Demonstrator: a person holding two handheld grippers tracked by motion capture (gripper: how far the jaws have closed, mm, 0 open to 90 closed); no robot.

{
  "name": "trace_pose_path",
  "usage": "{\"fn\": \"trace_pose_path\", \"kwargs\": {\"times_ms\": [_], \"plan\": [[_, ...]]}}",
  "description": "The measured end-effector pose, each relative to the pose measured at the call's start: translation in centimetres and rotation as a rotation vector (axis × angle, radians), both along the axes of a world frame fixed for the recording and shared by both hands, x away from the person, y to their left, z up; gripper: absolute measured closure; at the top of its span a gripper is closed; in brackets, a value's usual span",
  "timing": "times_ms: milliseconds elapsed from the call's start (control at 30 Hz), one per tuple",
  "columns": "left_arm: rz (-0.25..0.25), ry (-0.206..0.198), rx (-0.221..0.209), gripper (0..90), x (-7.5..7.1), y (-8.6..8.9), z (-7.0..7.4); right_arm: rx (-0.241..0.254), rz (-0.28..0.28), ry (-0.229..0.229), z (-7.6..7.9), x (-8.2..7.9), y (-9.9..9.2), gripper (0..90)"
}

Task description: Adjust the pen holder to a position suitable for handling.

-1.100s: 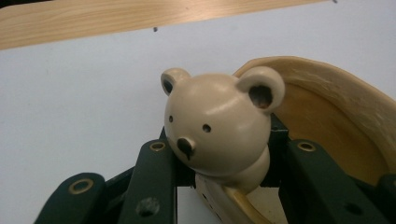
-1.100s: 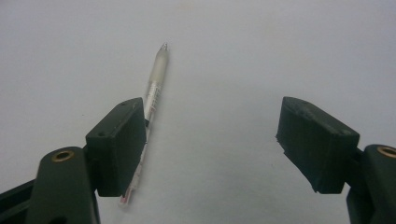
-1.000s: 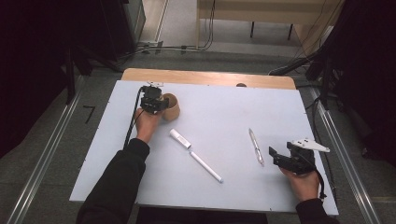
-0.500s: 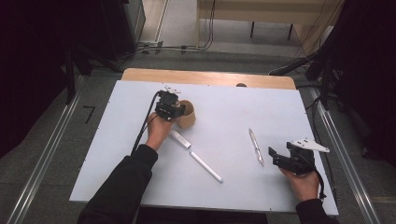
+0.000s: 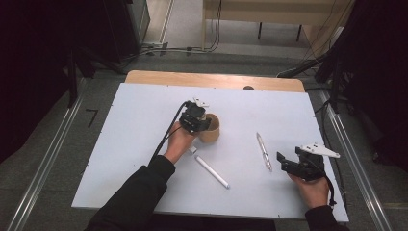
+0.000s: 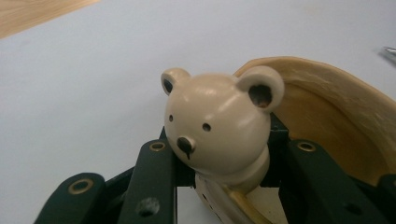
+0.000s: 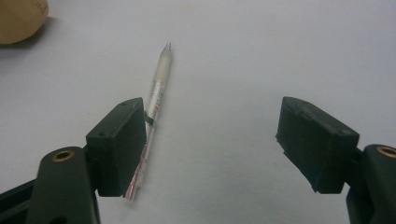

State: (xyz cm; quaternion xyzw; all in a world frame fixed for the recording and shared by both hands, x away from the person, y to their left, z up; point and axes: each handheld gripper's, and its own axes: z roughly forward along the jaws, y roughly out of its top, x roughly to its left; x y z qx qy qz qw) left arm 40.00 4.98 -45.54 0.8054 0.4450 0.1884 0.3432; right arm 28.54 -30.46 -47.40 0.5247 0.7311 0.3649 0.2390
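Left gripper [image 5: 198, 121] clamped on the cup [image 5: 210, 128] near the table [image 5: 134, 115] middle. Bear head [image 6: 218, 125] on the rim, jaws tight either side, seen up close from the left gripper view. Right gripper [image 5: 294, 163] wide, holding nothing, low at the right edge. One cup, one clear pen [image 7: 152, 108], one white pen [image 5: 211, 172], one small cap [image 5: 193, 149].

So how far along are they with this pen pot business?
Early, by the look of it. In hand: the left gripper is clamped on the rim of the wooden bear pen pot, standing upright mid-table. Nothing looks put away: the clear pen and the white pen both lie flat on the table. The right gripper waits open beside the clear pen, holding nothing.
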Motion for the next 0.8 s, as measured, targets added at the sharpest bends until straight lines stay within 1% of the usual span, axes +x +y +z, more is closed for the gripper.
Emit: {"fn": "trace_pose_path", "kwargs": {"times_ms": [33, 133, 233, 367, 433, 567, 700, 767, 800], "plan": [[-0.017, 0.002, 0.001, 66.6, 0.0, -0.2, 0.0, 0.0, 0.002, 0.0, 0.0, 0.0, 0.0, 22.7], [-0.041, -0.005, 0.018, 66.6, 0.2, -0.8, -0.2, -0.003, 0.003, 0.0, 0.0, 0.0, 0.0, 22.7], [-0.048, -0.005, 0.027, 66.6, 0.3, -1.1, -0.3, -0.002, 0.002, 0.001, 0.0, 0.0, 0.0, 22.7], [-0.064, -0.021, 0.028, 66.6, 0.6, -1.3, -0.8, -0.002, 0.001, 0.002, -0.1, 0.1, -0.1, 22.7], [-0.066, -0.024, 0.019, 66.6, 0.9, -1.4, -0.8, 0.0, 0.0, 0.004, -0.1, 0.1, 0.0, 22.8], [-0.072, -0.021, 0.027, 66.1, 1.0, -1.4, -0.7, -0.001, 0.001, 0.003, -0.1, 0.1, 0.0, 22.8], [-0.067, -0.02, 0.014, 64.9, 0.9, -1.5, -0.7, -0.001, 0.001, 0.004, -0.1, 0.1, 0.0, 22.8], [-0.063, -0.028, 0.009, 58.7, 0.8, -1.5, -0.6, -0.002, 0.002, 0.002, -0.1, 0.1, 0.0, 22.8], [-0.054, -0.035, 0.006, 57.8, 0.7, -1.4, -0.3, -0.002, 0.004, 0.002, -0.1, 0.1, 0.0, 22.8]]}}
